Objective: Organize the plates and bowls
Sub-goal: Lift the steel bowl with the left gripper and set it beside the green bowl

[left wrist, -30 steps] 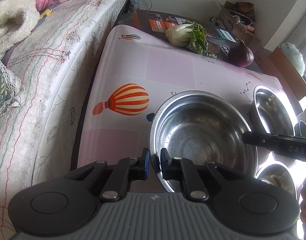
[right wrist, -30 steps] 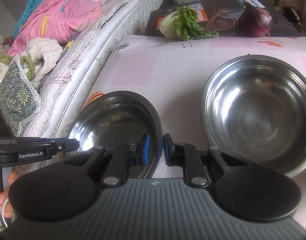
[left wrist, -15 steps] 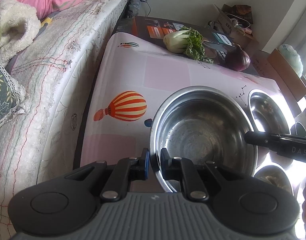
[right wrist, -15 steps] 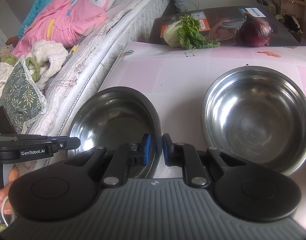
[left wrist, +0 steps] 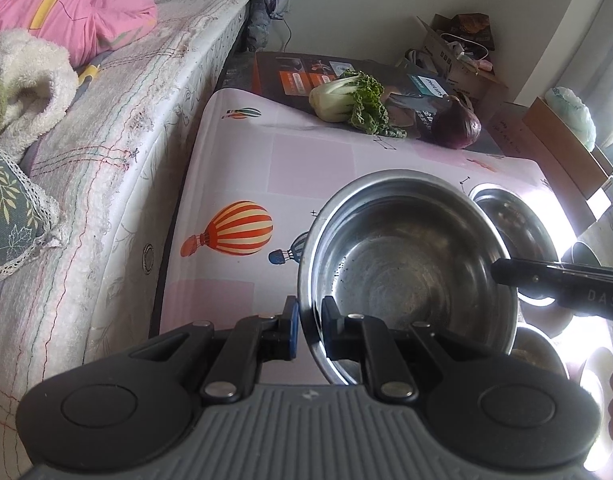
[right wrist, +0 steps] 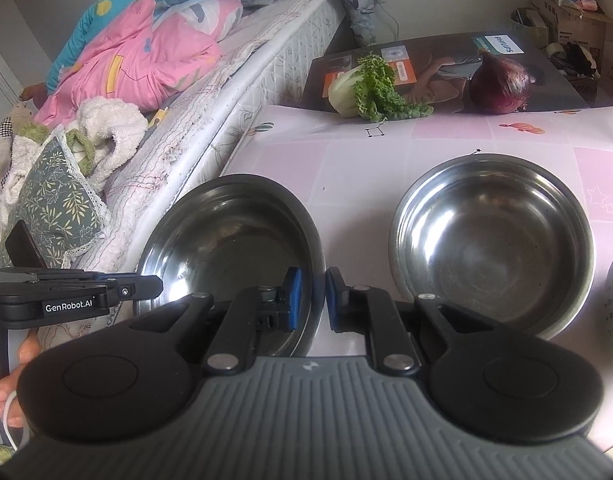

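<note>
Both grippers pinch one steel bowl (left wrist: pixel 406 264): left gripper (left wrist: pixel 308 330) on near rim, right gripper (right wrist: pixel 313 300) on opposite rim.

Balloon-print table (right wrist: pixel 446 148), steel bowl (right wrist: pixel 490 240)

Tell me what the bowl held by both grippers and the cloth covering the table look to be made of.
Held bowl: probably stainless steel, with a bright reflective silvery inside, faint circular scuffs and a thin rolled rim.
Tablecloth: looks like smooth wipeable plastic or coated fabric, pale pink squares printed with hot-air balloons and a slight sheen; the exact material is unclear.
</note>
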{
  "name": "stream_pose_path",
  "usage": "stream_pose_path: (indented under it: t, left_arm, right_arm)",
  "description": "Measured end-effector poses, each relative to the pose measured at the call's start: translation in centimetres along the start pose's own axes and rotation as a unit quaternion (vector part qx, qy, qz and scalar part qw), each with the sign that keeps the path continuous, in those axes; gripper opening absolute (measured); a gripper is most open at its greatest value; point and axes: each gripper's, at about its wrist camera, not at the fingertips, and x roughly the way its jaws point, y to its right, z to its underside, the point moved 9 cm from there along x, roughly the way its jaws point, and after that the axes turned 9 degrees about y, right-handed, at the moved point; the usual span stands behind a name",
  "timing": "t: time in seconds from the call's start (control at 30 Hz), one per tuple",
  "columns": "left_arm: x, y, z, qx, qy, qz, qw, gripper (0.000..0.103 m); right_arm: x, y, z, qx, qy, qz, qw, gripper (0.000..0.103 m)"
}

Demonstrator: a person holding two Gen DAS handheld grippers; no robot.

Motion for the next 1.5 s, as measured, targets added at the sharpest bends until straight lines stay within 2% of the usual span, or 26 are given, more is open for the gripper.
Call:
stream_pose_path:
  t: [0.23, 0.47, 0.87, 1.2, 1.5]
  left_arm:
    - [-1.1, 2.8, -0.8, 0.021, 0.001, 0.008, 0.9998, 0.013]
    - [-1.1, 6.8, -1.7, 0.045, 0.000, 0.014, 0.9989, 0.013]
    - [1.4, 14.3, -3.8, 0.081, -0.006, 0.037, 0.9960, 0.014]
    - [6.2, 17.4, -4.9, 0.092, -0.027, 0.044, 0.9944, 0.014]
    - [10.7, 17.7, -4.5, 0.086, -0.059, 0.045, 0.9935, 0.014]
  right_arm:
    - [-2.9, 1.7, -0.6, 0.017, 0.016, 0.000, 1.000, 0.013]
    - [-5.6, 5.1, -1.2, 0.039, 0.028, 0.004, 0.999, 0.013]
    - [-9.1, 12.3, -3.7, 0.048, 0.054, 0.039, 0.997, 0.013]
    - [-6.2, 18.1, -4.7, 0.065, 0.036, 0.063, 0.995, 0.013]
    - [-1.9, 20.6, -4.4, 0.072, 0.013, 0.077, 0.994, 0.014]
